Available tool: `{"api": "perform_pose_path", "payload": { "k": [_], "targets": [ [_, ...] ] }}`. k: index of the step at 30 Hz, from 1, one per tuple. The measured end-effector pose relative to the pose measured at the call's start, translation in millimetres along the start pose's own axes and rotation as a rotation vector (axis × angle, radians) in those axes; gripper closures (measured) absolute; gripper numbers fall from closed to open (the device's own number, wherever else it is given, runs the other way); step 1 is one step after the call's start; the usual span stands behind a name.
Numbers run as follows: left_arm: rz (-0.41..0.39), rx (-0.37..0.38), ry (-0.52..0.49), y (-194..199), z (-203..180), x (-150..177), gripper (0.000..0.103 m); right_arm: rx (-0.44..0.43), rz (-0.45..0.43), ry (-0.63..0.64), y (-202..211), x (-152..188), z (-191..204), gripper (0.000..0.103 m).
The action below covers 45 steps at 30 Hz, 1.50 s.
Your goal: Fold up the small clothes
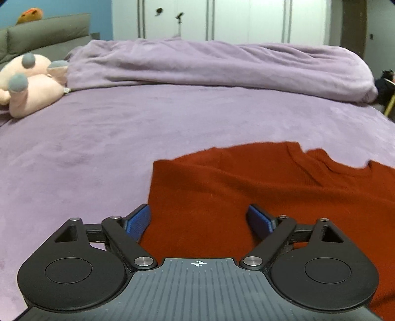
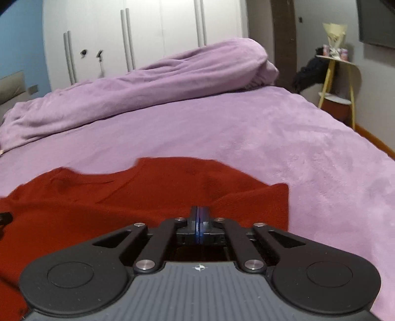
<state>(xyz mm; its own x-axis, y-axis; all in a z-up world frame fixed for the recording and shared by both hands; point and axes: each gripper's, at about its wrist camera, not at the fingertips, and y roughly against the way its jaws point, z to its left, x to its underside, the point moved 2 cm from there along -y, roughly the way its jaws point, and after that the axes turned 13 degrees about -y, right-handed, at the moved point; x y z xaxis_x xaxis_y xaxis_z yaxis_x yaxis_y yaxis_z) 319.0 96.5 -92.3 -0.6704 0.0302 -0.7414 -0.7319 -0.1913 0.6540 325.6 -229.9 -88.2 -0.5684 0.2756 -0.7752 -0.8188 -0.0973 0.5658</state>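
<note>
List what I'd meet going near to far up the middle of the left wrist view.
Left gripper, open over the fabric → red sweater lying on the bed → bare purple bedsheet → bunched purple duvet → white wardrobe doors.

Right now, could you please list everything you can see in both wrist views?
sweater: one, red, spread on the bed nearest the tongs
bed cover: one, purple, under the sweater
duvet: one, purple, bunched along the far side
plush toy: one, pink with grey tips, far left of bed
wardrobe: one, white, behind bed
side table: one, yellow legs, right of bed
left tongs: open, over the sweater's edge
right tongs: shut; whether they pinch the sweater cannot be told
</note>
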Motion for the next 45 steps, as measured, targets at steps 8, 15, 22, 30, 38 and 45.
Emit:
{"api": "perform_pose_path", "payload": {
  "k": [8,15,22,30,38,45],
  "targets": [
    [-0.007,0.036,-0.068,34,5,29,0.012,-0.054,0.037,0.021,47,36,-6,0.099],
    [0.097,0.0,0.027,65,54,51,0.013,0.178,-0.002,0.039,76,26,-30,0.09],
    [0.19,0.071,0.008,108,85,81,0.016,0.035,0.085,-0.078,132,62,-33,0.066],
    [0.251,0.17,0.096,159,98,149,0.018,0.004,0.152,-0.029,191,104,-28,0.066],
    [0.313,0.272,0.18,200,106,199,0.03,0.082,0.238,0.028,258,126,-54,0.066],
    [0.335,0.389,0.19,203,97,202,0.043,0.135,0.333,-0.05,278,145,-84,0.066]
  ]
}}
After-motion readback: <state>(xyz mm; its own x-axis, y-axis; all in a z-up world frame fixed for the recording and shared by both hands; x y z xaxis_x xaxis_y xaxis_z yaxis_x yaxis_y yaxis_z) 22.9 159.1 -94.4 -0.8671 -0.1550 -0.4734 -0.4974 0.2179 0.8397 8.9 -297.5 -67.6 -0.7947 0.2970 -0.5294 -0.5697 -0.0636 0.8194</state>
